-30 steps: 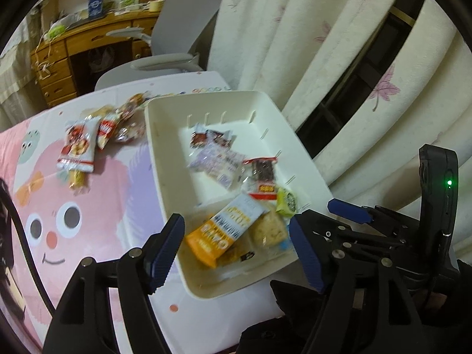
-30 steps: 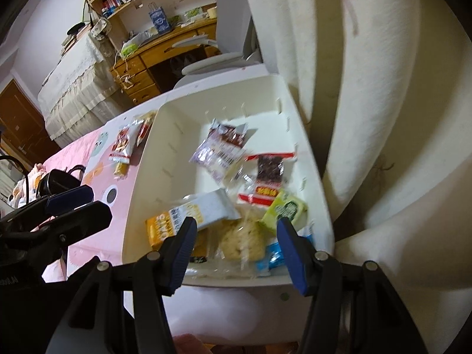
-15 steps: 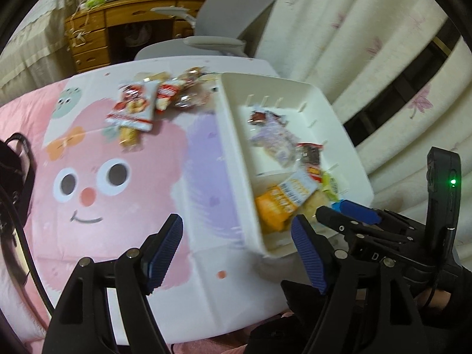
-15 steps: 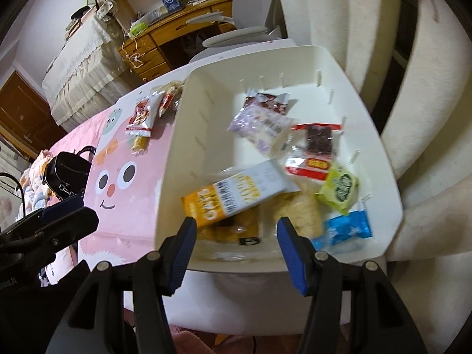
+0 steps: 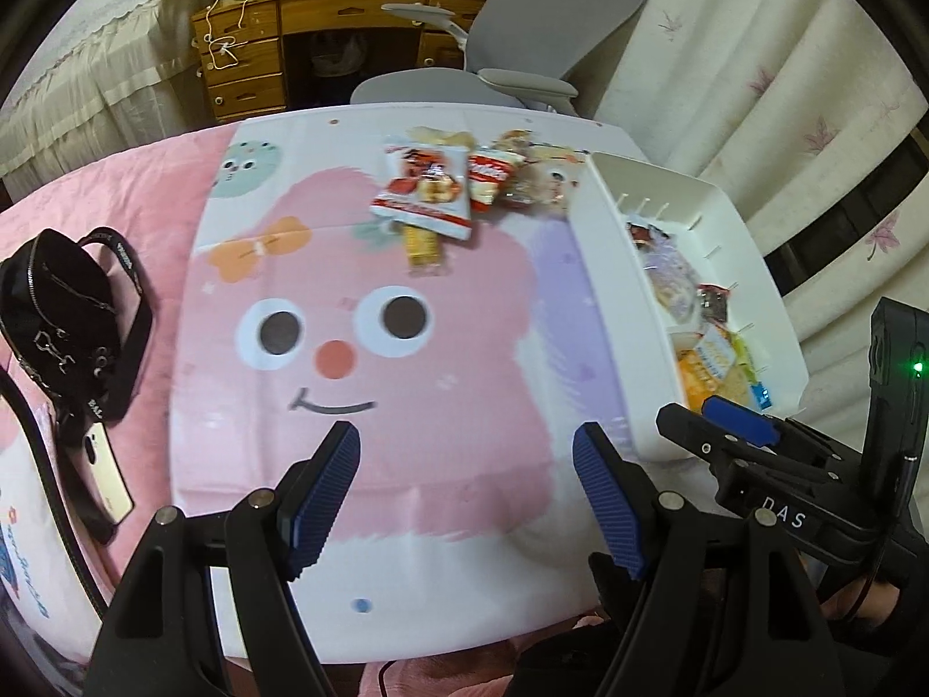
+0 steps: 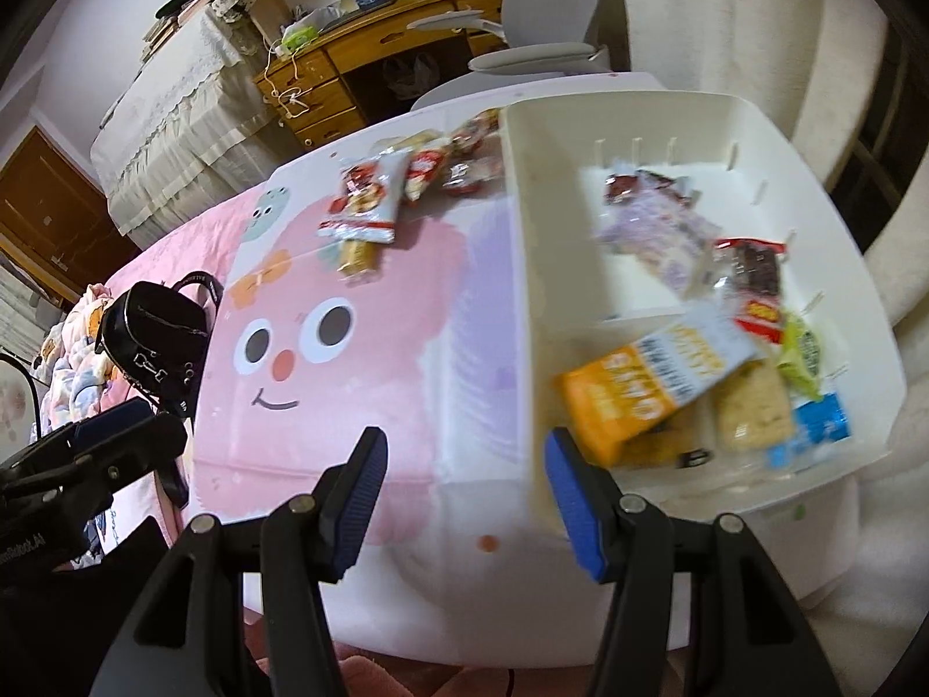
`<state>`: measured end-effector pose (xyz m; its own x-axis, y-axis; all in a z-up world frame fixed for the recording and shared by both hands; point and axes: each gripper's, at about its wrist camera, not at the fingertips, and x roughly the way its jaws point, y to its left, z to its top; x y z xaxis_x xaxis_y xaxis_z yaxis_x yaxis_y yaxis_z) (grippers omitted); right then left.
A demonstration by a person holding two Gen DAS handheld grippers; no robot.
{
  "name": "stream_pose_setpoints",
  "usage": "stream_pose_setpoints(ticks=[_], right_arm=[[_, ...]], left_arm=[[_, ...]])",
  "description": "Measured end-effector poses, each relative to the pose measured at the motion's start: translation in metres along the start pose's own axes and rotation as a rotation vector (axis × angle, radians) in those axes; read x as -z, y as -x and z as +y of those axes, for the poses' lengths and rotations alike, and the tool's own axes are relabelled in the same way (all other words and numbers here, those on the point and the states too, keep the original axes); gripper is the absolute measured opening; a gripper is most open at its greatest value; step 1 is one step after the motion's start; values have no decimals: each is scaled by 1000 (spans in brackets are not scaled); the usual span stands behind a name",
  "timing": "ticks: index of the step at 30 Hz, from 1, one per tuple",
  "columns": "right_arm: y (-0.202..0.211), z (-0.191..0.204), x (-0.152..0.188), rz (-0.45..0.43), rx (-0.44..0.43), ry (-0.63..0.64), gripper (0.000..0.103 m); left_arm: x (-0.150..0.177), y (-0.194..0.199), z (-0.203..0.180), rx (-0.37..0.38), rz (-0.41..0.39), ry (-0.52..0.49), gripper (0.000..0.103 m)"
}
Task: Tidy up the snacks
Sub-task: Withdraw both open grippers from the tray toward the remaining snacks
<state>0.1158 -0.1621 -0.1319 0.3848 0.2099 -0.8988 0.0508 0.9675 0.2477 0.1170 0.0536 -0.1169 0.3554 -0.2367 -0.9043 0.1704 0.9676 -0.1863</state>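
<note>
A white bin [image 5: 598, 267] [image 6: 522, 267] sits at the table's right side and holds several snack packets, among them an orange-and-white pack [image 6: 650, 383] [image 5: 705, 357]. Several loose snacks lie at the table's far edge, led by a red-and-white packet [image 5: 424, 186] [image 6: 368, 197]. My left gripper [image 5: 464, 488] is open and empty over the near middle of the table. My right gripper [image 6: 461, 488] is open and empty, by the bin's near left corner; it also shows in the left wrist view [image 5: 720, 424].
The table has a pink cartoon-face cloth [image 5: 348, 348]. A black bag [image 5: 64, 313] [image 6: 154, 342] and a phone [image 5: 107, 476] lie on the bed to the left. A grey chair [image 5: 522, 58] and wooden desk [image 5: 325, 17] stand behind; curtains [image 5: 755, 87] hang at right.
Both grippers have swung left, away from over the bin toward the table's middle. Both stay open and empty. The loose snacks and the bag have come into fuller view.
</note>
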Motion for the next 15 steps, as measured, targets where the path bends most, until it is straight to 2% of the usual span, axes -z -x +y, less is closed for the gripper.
stream_pose_setpoints(ticks=[7,15], right_arm=[[-18,40,9,16,13,-31,57],[-36,83,14,34,60,-28,57]], left_arm=[[0,1,50,12,24,-24,75],[-10,-12,94,50,70,1,75]])
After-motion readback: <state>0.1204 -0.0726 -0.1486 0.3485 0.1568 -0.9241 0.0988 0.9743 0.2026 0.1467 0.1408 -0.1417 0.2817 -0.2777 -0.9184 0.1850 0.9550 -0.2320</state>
